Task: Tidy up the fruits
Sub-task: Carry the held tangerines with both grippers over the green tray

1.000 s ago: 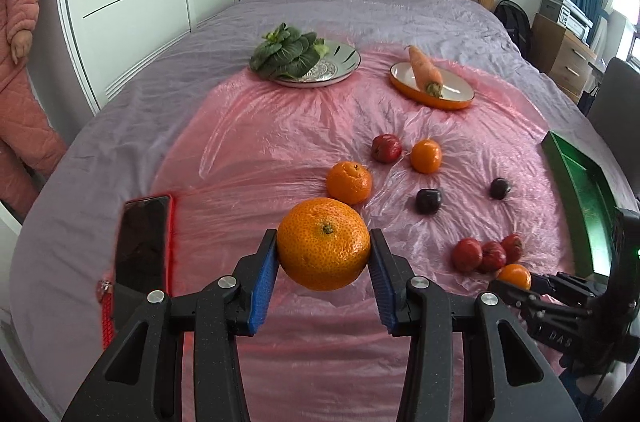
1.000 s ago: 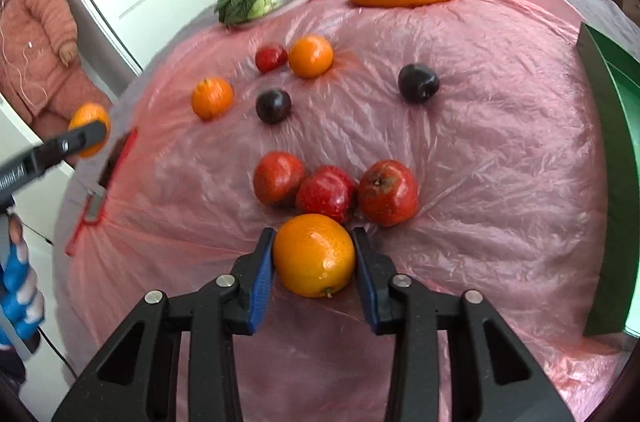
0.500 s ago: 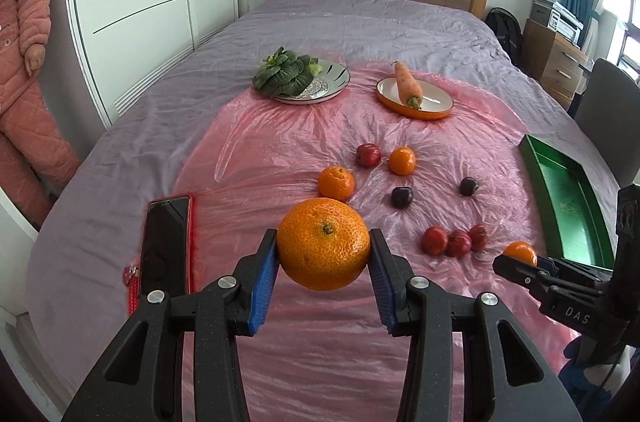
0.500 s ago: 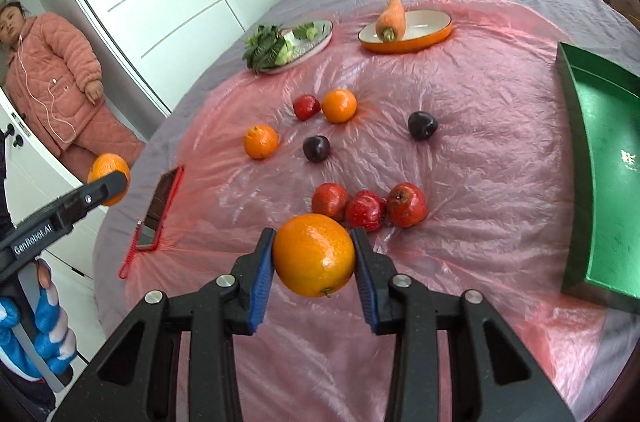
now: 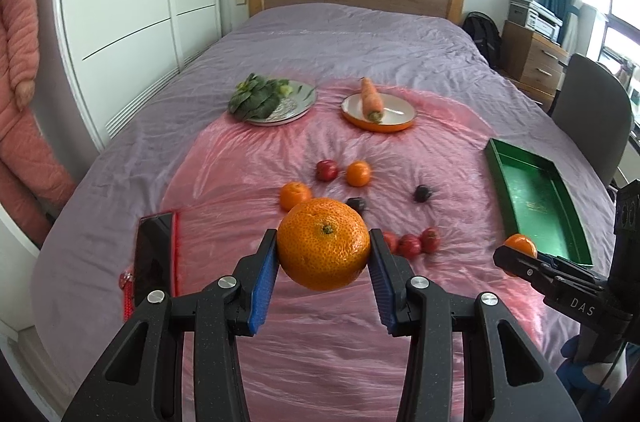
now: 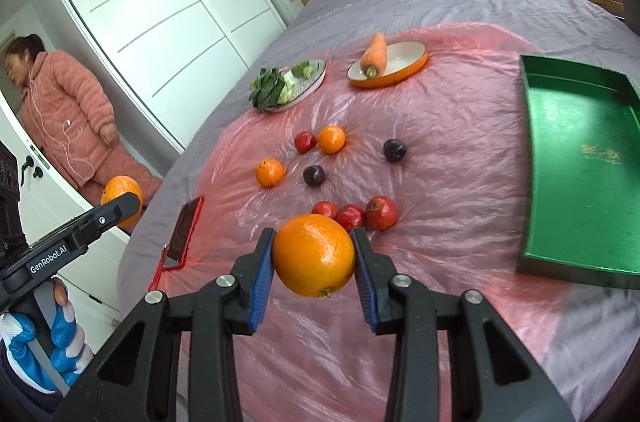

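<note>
Both tongs, left (image 5: 323, 249) and right (image 6: 314, 256), are rising, each pinching an orange; tray (image 6: 576, 174) is holding nothing, nine fruits are waiting.

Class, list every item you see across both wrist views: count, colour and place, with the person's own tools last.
Oranges on sheet: two, orange, mid-sheet.
Red fruits: four; three clustered, one by an orange.
Plums: two, dark.
Green tray: one, right edge.
Carrot: one, on orange dish.
Greens: on silver plate.
Phone: one, red case, left.
Bystander: pink clothes.
Left gripper: grips mandarin.
Right gripper: grips held orange.
</note>
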